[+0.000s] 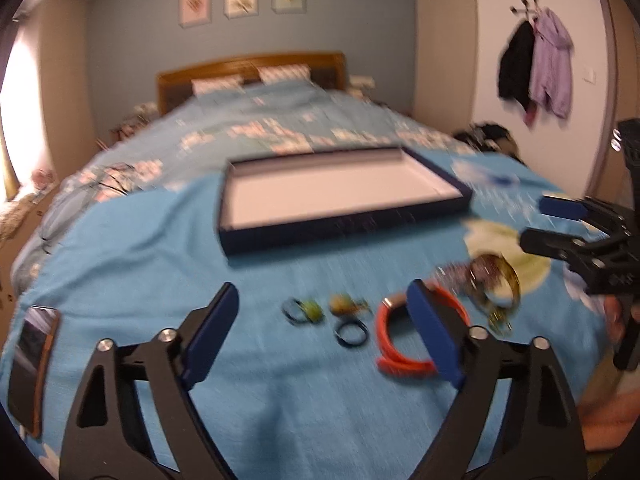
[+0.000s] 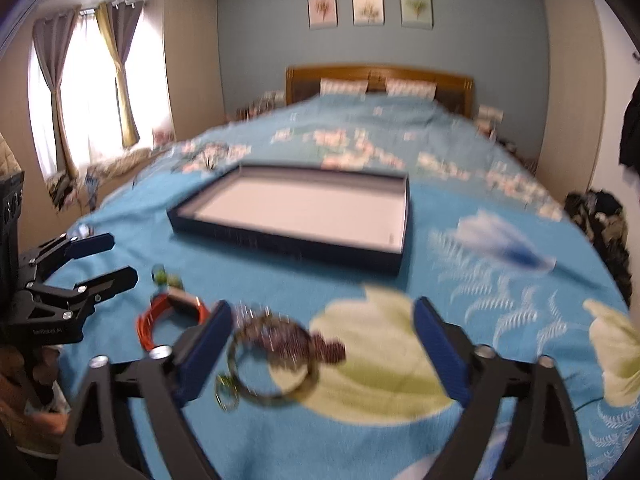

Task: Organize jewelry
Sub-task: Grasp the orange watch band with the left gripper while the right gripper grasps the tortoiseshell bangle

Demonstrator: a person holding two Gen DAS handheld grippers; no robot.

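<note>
While both claws, left gripper (image 1: 324, 340) and right gripper (image 2: 322, 350), stood spread and empty, an orange bracelet (image 1: 390, 354), rings and bangles (image 2: 276, 364) lay before a blue tray (image 2: 280, 242).

The room is a bedroom with a grey-blue back wall (image 2: 260, 40) and beige side walls. Three small framed prints (image 2: 370, 7) hang in a row above a wooden headboard (image 2: 380, 74). Two patterned pillows (image 2: 378, 88) lie against it. The bed (image 2: 460, 208) carries a bright blue cover with white and pale green flowers. At the left, daylight pours through a window (image 2: 88, 92) hung with grey and yellow curtains (image 2: 120, 68). On the white right wall, black and lilac garments (image 1: 534, 64) hang from hooks.
</note>
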